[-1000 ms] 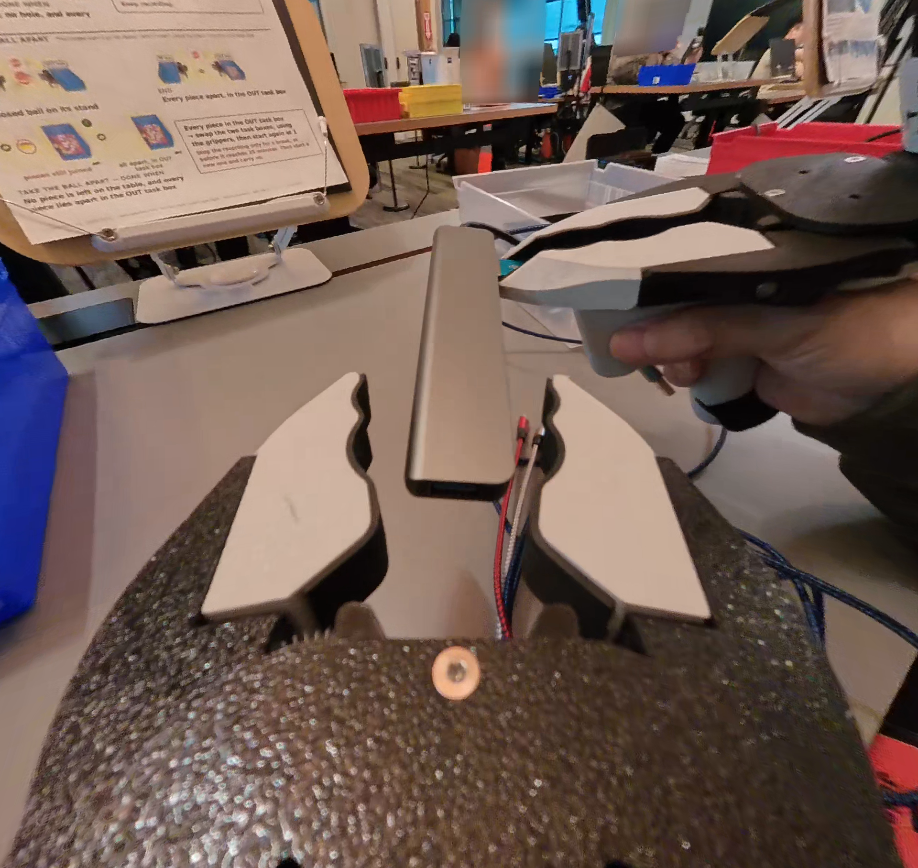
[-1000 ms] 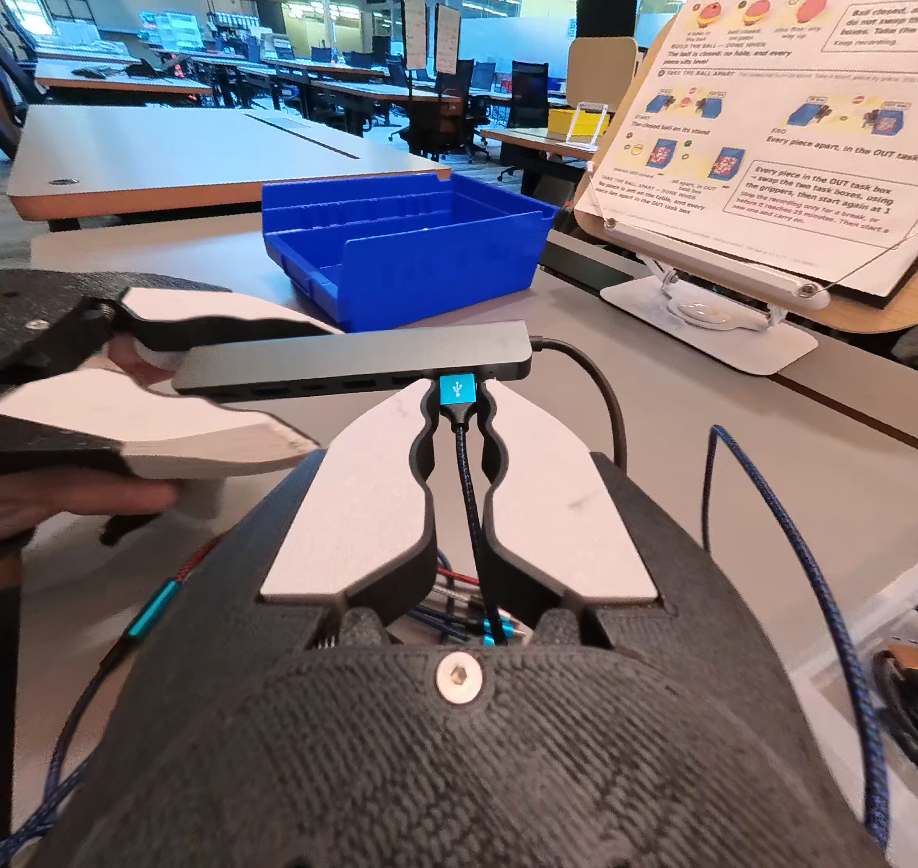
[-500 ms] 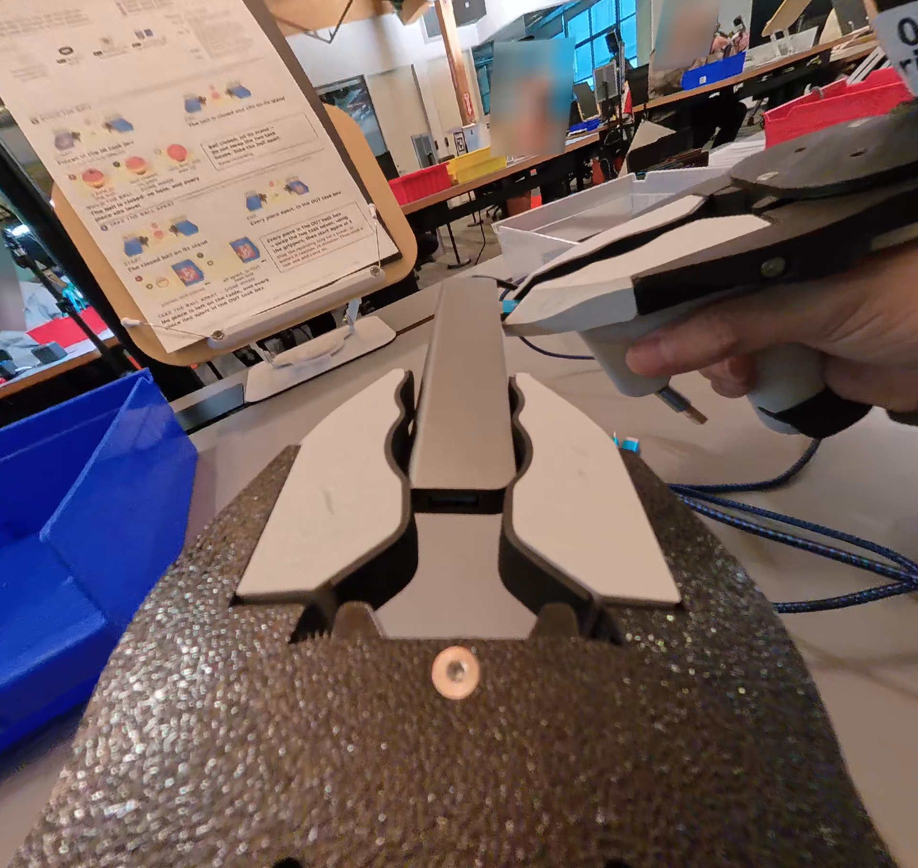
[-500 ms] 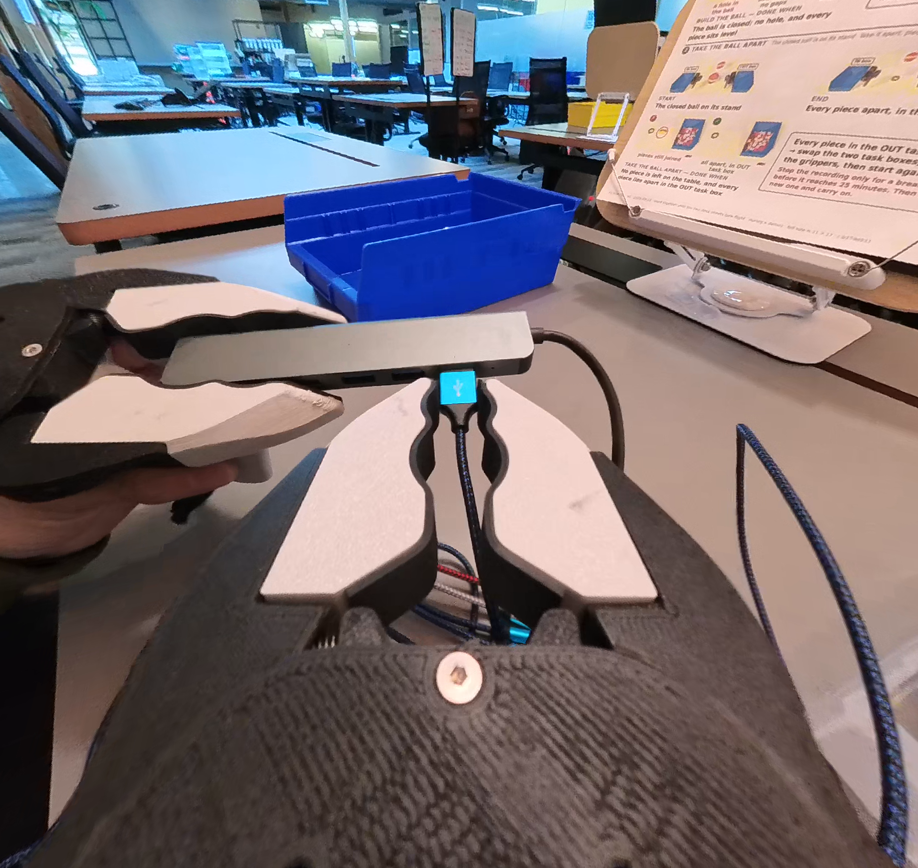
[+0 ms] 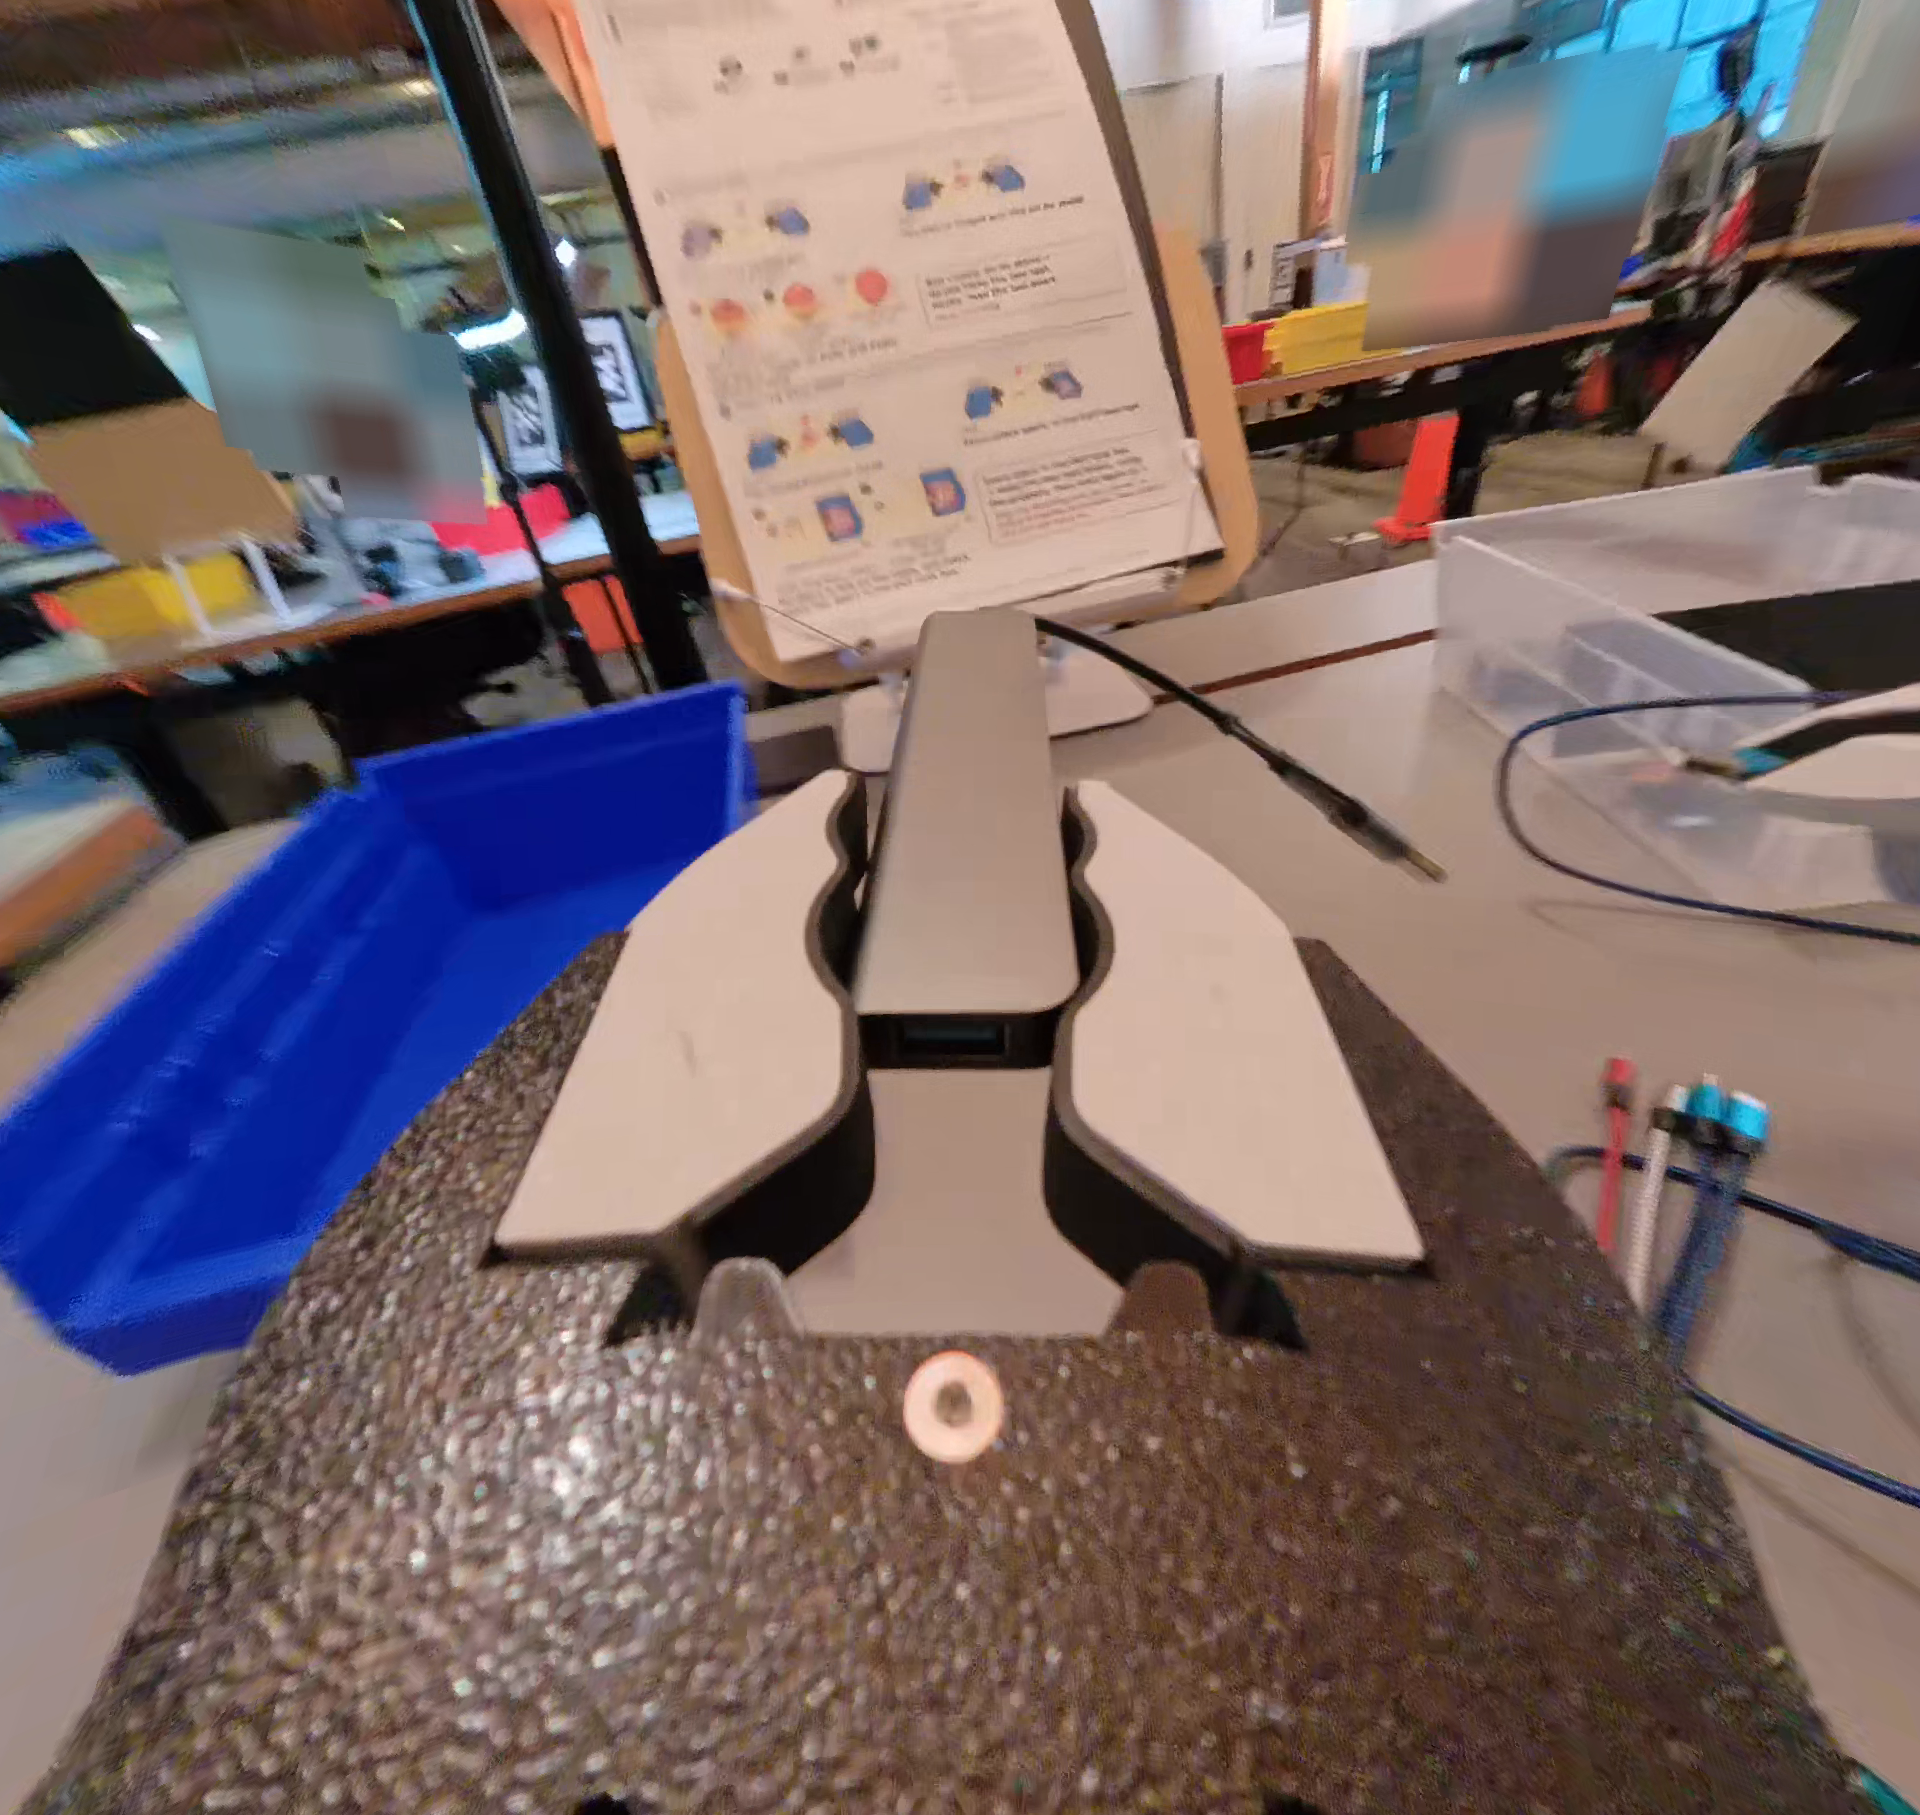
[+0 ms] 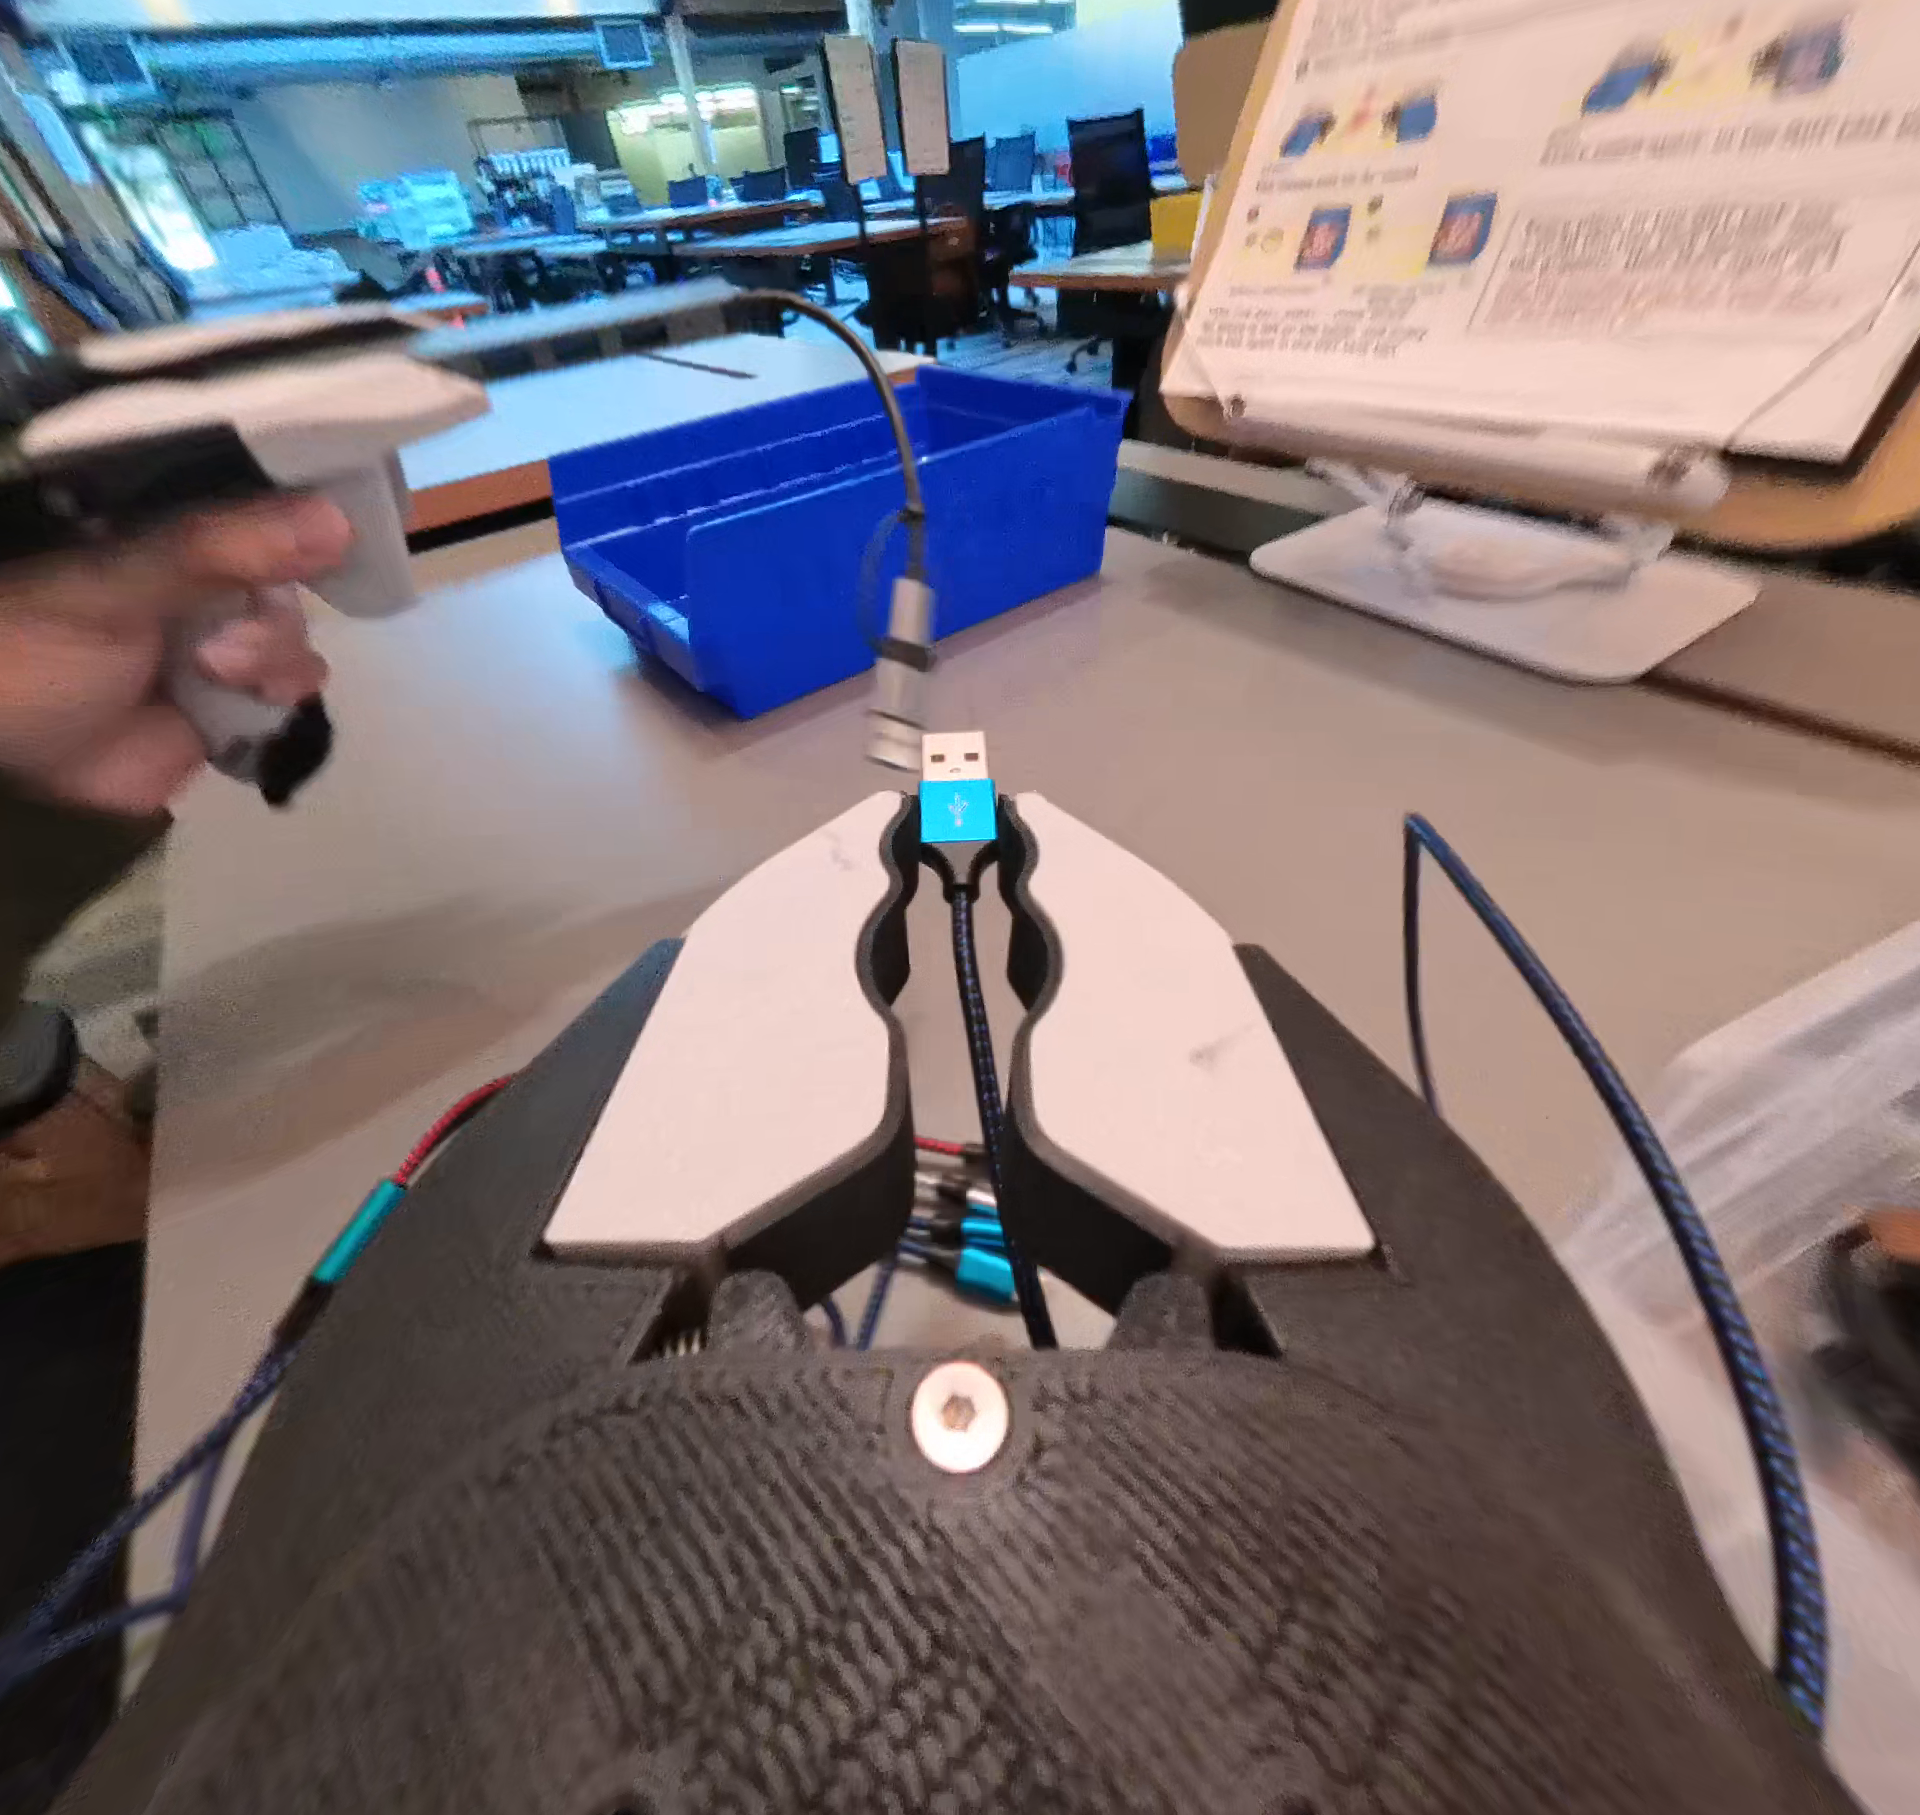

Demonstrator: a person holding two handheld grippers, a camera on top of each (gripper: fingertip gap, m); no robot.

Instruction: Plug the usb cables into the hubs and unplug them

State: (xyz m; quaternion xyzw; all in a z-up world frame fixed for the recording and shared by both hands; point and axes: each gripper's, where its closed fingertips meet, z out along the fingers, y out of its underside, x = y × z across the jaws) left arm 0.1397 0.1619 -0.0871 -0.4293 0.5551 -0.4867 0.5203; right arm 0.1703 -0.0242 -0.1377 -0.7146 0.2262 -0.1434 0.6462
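Observation:
My left gripper (image 5: 961, 809) is shut on a grey USB hub (image 5: 961, 830) and holds it above the table, its short black lead (image 5: 1247, 747) hanging free to the right. My right gripper (image 6: 956, 815) is shut on the teal plug of a blue braided USB cable (image 6: 956, 809), with the metal tip bare and clear of the hub. In the right wrist view the left gripper (image 6: 416, 383) with the hub (image 6: 582, 326) is up at the left, apart from the plug. In the left wrist view the right gripper's fingertips (image 5: 1829, 757) with the plug (image 5: 1756, 760) show at the right edge.
A blue bin (image 5: 312, 986) (image 6: 831, 539) sits on the grey table behind and left. An instruction sheet on a stand (image 5: 914, 311) (image 6: 1558, 207) is at the back. A clear plastic tray (image 5: 1621, 685) is at the right. Several more cable plugs (image 5: 1683, 1121) lie on the table. The left gripper's tips are roughly 20 cm from the right gripper's.
The teal plug has come out of the hub. The left gripper has lifted the hub up and to the left, away from the right gripper, which still holds the plug.

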